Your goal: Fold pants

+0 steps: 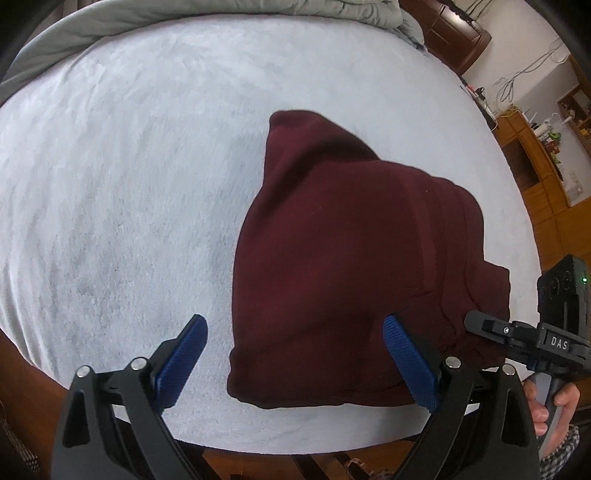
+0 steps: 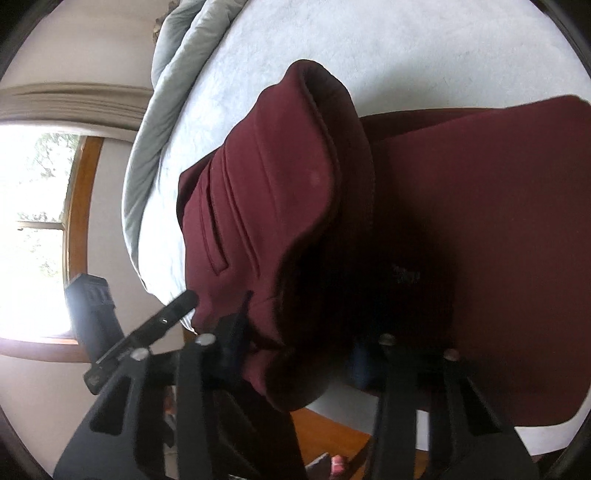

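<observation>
Left wrist view: the left gripper (image 1: 293,363) is seen nearest, its blue pads (image 1: 184,365) spread wide apart with nothing between them, held over the near edge of the maroon pants (image 1: 332,258). The pants are laid folded on a pale fleece blanket (image 1: 129,184) covering the bed, toward its near right side. At the right edge the right gripper (image 1: 476,321) is seen reaching into the pants' near right corner, gripped by a hand (image 1: 554,406). In the right wrist view, a fold of the maroon cloth is bunched between that gripper's fingers (image 2: 236,347) and lifted off the blanket. Farther off, a grey duvet (image 1: 221,18) is heaped along the bed's far edge.
</observation>
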`<state>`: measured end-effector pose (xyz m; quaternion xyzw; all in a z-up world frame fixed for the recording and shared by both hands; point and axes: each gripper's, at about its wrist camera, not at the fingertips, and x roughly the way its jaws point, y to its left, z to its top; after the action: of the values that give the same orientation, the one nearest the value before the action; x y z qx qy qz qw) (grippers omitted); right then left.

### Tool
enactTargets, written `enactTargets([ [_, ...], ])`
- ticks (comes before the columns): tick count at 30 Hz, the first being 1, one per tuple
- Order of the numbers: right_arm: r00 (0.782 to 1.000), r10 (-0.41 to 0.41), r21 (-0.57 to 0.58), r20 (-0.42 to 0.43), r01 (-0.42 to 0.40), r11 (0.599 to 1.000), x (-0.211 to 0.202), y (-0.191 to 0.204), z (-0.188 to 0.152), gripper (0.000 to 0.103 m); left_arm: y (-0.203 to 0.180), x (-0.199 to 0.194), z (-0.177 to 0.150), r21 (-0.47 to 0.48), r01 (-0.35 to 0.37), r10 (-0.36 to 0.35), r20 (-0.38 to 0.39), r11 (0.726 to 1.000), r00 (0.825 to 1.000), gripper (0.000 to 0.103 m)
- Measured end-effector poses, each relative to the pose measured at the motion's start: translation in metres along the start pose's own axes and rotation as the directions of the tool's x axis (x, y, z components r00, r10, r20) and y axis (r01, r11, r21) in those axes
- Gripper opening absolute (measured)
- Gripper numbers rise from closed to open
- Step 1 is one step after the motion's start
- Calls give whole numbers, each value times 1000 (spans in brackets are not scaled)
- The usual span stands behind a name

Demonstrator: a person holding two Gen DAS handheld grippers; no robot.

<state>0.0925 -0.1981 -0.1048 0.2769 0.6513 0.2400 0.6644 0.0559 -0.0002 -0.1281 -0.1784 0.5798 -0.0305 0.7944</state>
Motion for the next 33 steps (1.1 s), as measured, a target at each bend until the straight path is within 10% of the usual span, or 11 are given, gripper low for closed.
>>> enactTargets([
  [22, 977, 4, -146, 214, 28, 989, -119, 21, -18, 25, -48, 3, 8, 27, 125, -125, -20, 992, 992, 96],
  [33, 975, -124, -16, 185, 129, 991, -122, -64, -35, 26, -78, 40, 12, 54, 146, -139, -109, 988, 984, 97],
])
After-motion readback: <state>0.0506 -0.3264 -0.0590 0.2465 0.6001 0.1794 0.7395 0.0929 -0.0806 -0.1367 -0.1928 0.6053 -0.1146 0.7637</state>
